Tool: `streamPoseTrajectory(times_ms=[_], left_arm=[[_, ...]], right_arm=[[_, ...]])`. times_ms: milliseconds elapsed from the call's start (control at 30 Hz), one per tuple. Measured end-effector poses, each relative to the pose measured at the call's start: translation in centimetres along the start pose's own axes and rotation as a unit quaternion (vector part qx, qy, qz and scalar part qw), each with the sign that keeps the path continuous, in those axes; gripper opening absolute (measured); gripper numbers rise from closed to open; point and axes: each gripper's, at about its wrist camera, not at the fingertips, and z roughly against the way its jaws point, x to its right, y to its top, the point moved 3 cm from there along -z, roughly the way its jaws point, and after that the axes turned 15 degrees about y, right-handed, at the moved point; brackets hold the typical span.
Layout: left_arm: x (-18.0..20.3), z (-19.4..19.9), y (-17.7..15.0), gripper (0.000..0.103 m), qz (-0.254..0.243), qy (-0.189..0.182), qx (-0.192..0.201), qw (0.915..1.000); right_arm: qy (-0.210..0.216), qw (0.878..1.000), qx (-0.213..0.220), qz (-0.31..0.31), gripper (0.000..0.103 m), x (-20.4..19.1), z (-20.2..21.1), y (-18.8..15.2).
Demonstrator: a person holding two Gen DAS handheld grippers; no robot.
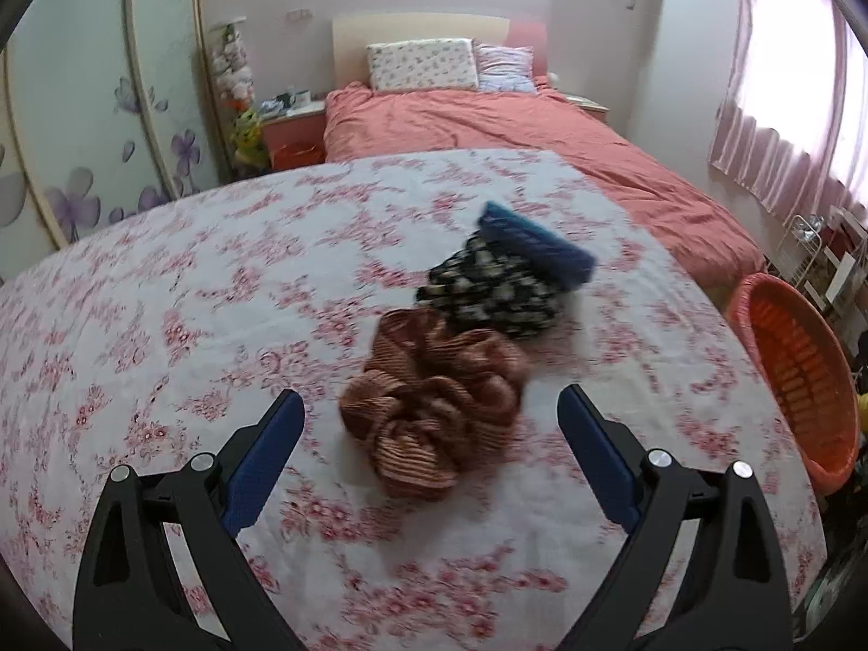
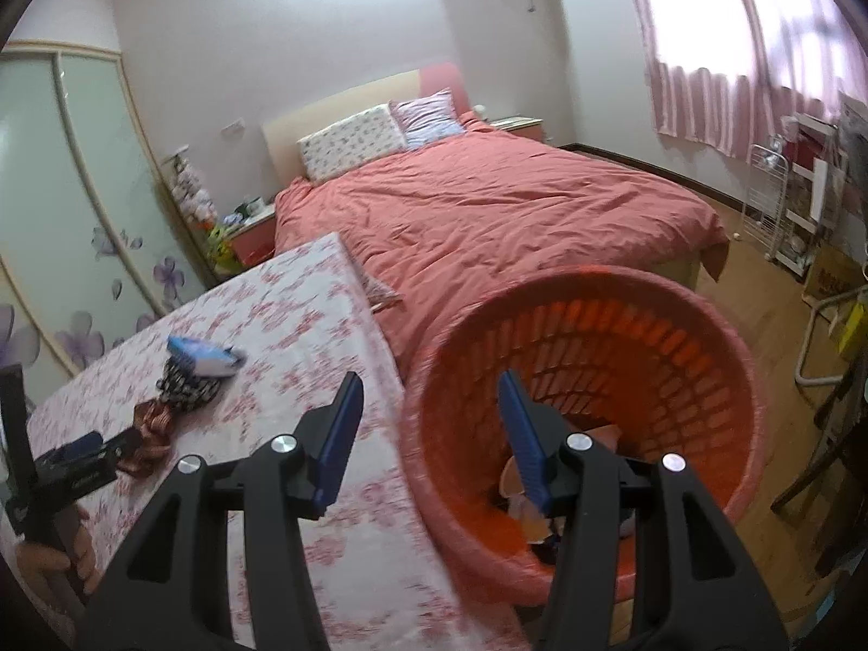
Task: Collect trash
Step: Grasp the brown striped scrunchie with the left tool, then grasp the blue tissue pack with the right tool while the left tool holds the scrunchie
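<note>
Left hand-held gripper [image 1: 431,412] wide open, empty. Brown scrunchie [image 1: 434,407] at 12 o'clock: soft, light; pinch a fold.

Coral-covered bed [image 2: 488,206] under pink curtains [image 2: 721,49] (daylight behind), wooden floor [image 2: 759,271].

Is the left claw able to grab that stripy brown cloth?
Probably yes. The left claw is open, with the stripy brown cloth lying right ahead between its fingers, nothing in the way.
</note>
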Motion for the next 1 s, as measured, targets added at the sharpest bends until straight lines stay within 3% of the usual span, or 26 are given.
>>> streamPoseTrajectory(times_ms=[233, 367, 433, 533, 900, 1000], left_arm=[[0.2, -2.6, 0.0, 0.091, 0.001, -0.008, -0.025, 0.9997], [0.1, -3.6, -0.5, 0.07, 0.009, -0.02, -0.049, 0.9985], [-0.1, -3.5, -0.5, 0.055, 0.014, -0.022, -0.043, 0.9987], [-0.4, -3.2, -0.5, 0.044, 0.018, -0.031, -0.039, 0.9986], [-5.5, -2.7, -1.0, 0.04, 0.037, 0.004, -0.024, 0.999], [-7.2, -2.8, -1.0, 0.04, 0.049, 0.012, -0.027, 0.9984]], right_arm=[[0.015, 0.999, -0.024, 0.02, 0.052, -3.1, -1.5, -0.5], [0.023, 0.999, -0.035, 0.034, 0.052, -4.7, -2.4, -0.8], [0.028, 0.998, -0.042, 0.04, 0.052, -5.4, -3.0, -1.0], [0.035, 0.997, -0.051, 0.049, 0.052, -6.4, -3.7, -1.3], [0.082, 0.99, -0.086, 0.073, 0.052, -11.2, -8.9, -1.5], [0.101, 0.987, -0.096, 0.079, 0.047, -13.1, -11.0, -1.4]])
